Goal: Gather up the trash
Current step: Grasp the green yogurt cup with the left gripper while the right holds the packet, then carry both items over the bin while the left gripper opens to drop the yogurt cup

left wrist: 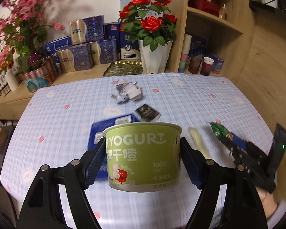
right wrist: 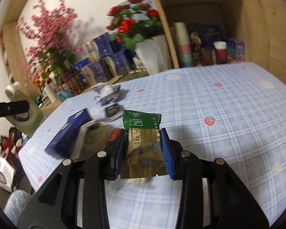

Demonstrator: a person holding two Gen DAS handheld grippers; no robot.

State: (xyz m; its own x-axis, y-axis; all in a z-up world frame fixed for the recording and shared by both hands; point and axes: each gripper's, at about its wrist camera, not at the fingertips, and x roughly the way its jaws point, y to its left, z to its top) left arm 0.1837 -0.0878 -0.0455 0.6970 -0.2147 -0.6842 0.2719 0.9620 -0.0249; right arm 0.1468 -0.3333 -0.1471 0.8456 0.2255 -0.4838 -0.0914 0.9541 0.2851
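Note:
My left gripper is shut on a green yogurt cup and holds it above the blue checked tablecloth. My right gripper is shut on a green and gold packet; it also shows in the left wrist view. On the cloth lie a blue box, a crumpled white wrapper, a small black packet and a pale spoon. A crumpled white tissue lies beside the blue box. The yogurt cup shows at the left of the right wrist view.
Behind the table stand a white pot of red roses, blue and gold gift boxes, pink flowers and a gold tray. A wooden shelf at the right holds stacked cups.

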